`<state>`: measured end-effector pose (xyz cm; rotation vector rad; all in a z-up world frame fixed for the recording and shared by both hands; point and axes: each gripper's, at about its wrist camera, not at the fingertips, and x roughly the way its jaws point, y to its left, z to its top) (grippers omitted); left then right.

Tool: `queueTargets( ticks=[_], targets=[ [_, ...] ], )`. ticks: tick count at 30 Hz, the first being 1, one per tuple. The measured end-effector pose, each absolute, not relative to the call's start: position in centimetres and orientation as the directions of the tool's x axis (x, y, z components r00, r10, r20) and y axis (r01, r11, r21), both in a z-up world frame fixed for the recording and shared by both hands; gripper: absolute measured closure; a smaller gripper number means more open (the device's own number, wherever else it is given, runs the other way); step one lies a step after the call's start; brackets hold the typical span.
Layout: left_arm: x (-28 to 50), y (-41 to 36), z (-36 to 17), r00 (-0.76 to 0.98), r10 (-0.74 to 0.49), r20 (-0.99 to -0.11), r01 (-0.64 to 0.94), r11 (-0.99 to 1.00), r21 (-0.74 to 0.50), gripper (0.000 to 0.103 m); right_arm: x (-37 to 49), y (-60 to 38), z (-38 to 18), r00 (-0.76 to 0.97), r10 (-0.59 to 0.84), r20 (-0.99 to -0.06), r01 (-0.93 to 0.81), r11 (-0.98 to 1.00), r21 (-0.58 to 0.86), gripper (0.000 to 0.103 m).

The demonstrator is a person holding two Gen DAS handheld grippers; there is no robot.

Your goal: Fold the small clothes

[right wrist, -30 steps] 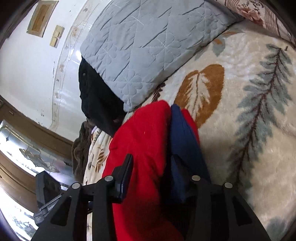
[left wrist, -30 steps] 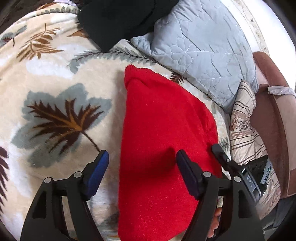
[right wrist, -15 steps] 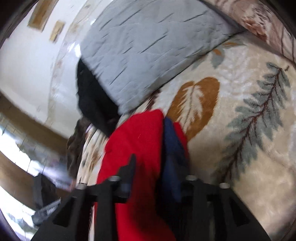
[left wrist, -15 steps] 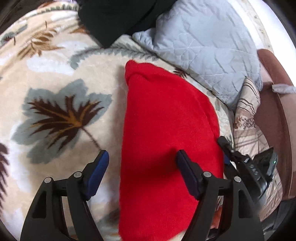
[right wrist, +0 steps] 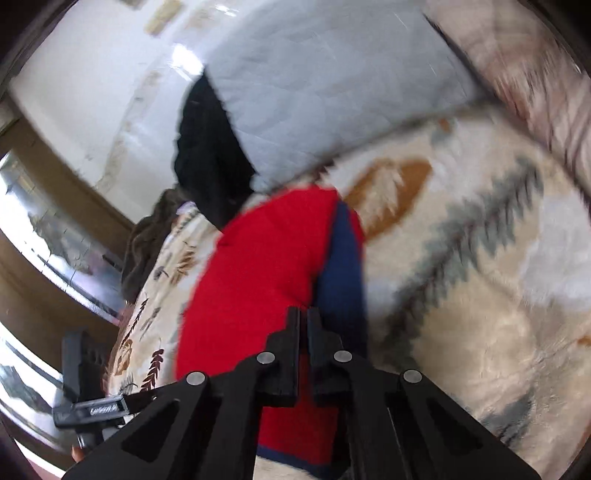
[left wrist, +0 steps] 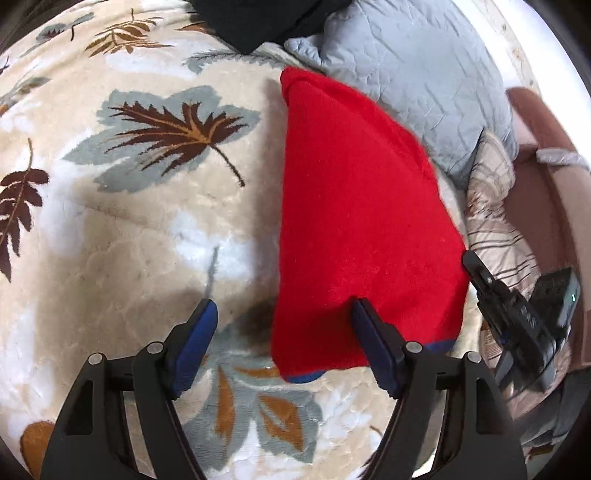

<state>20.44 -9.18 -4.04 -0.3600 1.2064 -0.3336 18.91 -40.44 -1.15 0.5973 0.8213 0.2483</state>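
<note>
On the bed, over the leaf-patterned blanket (left wrist: 140,229), a folded red garment (left wrist: 354,221) is laid out flat, a navy blue hem (left wrist: 439,345) peeping from under its near edge. Its far corner is crowded by a grey quilted pillow (left wrist: 417,74), and a black cloth (left wrist: 255,18) is heaped just beyond that. The left tongs (left wrist: 284,325) are held wide open above the blanket, one pad over bare blanket, the other over the garment's near edge, nothing gripped. A striped cushion (left wrist: 491,206) is wedged along the bed's right side.

From the right wrist view, blurred, the right tongs (right wrist: 303,321) are seen pressed together, with no fabric visibly pinched between them; the red garment (right wrist: 258,280) lies just ahead. A navy blue layer (right wrist: 341,269) beside the red is shown here far more fully. A white wall (right wrist: 103,85) and glass-fronted wooden furniture (right wrist: 40,236) are offered only by this view.
</note>
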Motion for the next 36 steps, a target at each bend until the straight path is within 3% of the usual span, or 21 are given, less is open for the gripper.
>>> queueTargets(
  ticks=[3,6,7,9,11,12,15,17,23,27,30,31,33,36],
  targets=[
    [20.2,-9.2,-3.9,0.318,-0.434,-0.843,0.053,0.896,-0.441,0.028,18.6,-41.0,-1.6,0.632,0.533,-0.563,-0.003,0.727,0.686,0.088],
    [20.1,-9.1,-3.6,0.326,-0.437,-0.839,0.059,0.895,-0.443,0.028,17.3,-41.2,-1.6,0.603,0.580,-0.547,-0.023,0.698,0.716,0.049],
    [20.1,-9.2,-3.7,0.323,-0.437,-0.840,0.059,0.895,-0.442,0.028,16.8,-41.0,-1.5,0.604,0.562,-0.565,-0.022,0.720,0.693,0.047],
    [20.0,-9.3,-3.9,0.318,-0.439,-0.840,0.054,0.893,-0.446,0.028,16.4,-40.2,-1.8,0.578,0.531,-0.619,-0.025,0.770,0.637,0.048],
    [19.9,-9.3,-3.8,0.319,-0.441,-0.839,0.050,0.892,-0.449,0.028,16.2,-38.9,-1.7,0.563,0.480,-0.672,-0.054,0.834,0.550,0.087],
    [19.8,-9.3,-3.6,0.323,-0.439,-0.838,0.052,0.893,-0.447,0.028,16.0,-38.7,-1.5,0.563,0.475,-0.677,-0.068,0.842,0.534,0.096],
    [19.5,-9.2,-2.9,0.345,-0.430,-0.834,0.061,0.898,-0.437,0.028,14.5,-39.6,1.2,0.680,0.461,-0.570,-0.105,0.830,0.547,0.096],
    [19.4,-9.4,-2.9,0.357,-0.412,-0.838,0.066,0.906,-0.418,0.028,14.5,-40.7,1.4,0.698,0.452,-0.555,-0.079,0.819,0.568,0.097],
    [19.5,-10.5,-5.0,0.323,-0.337,-0.884,0.086,0.941,-0.327,0.026,16.3,-39.6,-2.9,0.574,0.376,-0.728,0.022,0.881,0.472,0.096],
    [19.3,-9.6,-3.3,0.340,-0.393,-0.854,0.111,0.919,-0.378,0.027,16.2,-41.0,-0.6,0.647,0.393,-0.653,0.052,0.832,0.553,0.083],
    [20.8,-8.9,-0.9,0.395,-0.411,-0.821,0.121,0.910,-0.398,0.027,16.8,-42.5,1.5,0.744,0.404,-0.532,0.049,0.761,0.647,0.056],
    [21.6,-9.2,-0.4,0.403,-0.404,-0.821,0.123,0.913,-0.389,0.027,17.7,-42.6,1.7,0.756,0.410,-0.510,0.051,0.740,0.671,0.055],
    [23.9,-10.2,0.3,0.413,-0.380,-0.828,0.127,0.924,-0.361,0.027,19.8,-41.8,1.5,0.750,0.411,-0.518,0.058,0.740,0.670,0.055],
    [26.5,-12.3,0.3,0.408,-0.343,-0.846,0.133,0.939,-0.316,0.027,23.9,-40.2,-0.6,0.670,0.371,-0.643,0.128,0.795,0.593,0.055]
  ],
)
